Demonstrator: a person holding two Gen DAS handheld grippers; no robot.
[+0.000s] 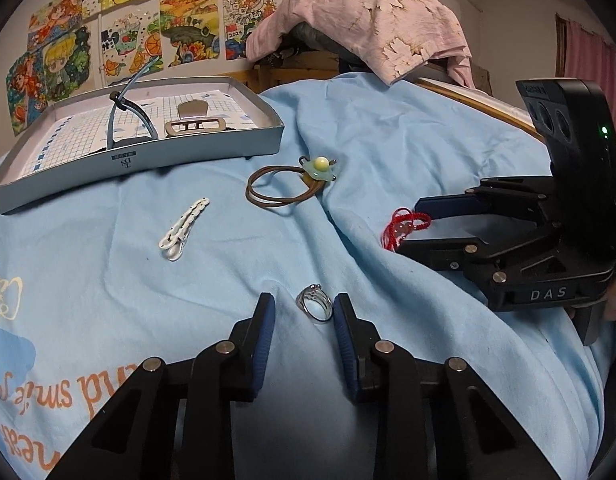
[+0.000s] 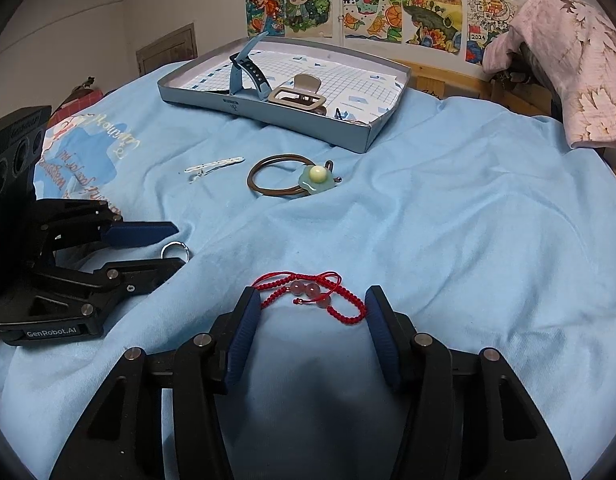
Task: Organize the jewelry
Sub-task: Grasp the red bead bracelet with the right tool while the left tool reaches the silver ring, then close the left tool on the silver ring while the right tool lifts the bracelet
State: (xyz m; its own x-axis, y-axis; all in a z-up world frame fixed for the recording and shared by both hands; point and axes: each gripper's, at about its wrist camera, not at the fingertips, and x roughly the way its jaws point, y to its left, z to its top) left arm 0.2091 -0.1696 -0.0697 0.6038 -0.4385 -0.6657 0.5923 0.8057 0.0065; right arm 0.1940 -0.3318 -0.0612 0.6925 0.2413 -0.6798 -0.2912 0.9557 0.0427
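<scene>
A silver ring (image 1: 315, 303) lies on the blue cloth between the open fingers of my left gripper (image 1: 304, 306), close to the right pad; it also shows in the right wrist view (image 2: 174, 249). A red cord bracelet with pink beads (image 2: 312, 295) lies between the open fingers of my right gripper (image 2: 308, 300); it also shows in the left wrist view (image 1: 404, 226). A grey tray (image 1: 196, 151) at the back holds a blue watch strap (image 1: 126, 104) and a beige hair claw (image 1: 194, 122). A brown hair tie with an egg charm (image 1: 292, 184) and a white hair clip (image 1: 183, 224) lie on the cloth.
The blue cloth (image 1: 408, 152) is wrinkled, with printed lettering at the left. A pink floral fabric (image 1: 364, 20) covers furniture behind. Drawings hang on the back wall. My right gripper's body (image 1: 548, 240) sits at the right of the left wrist view.
</scene>
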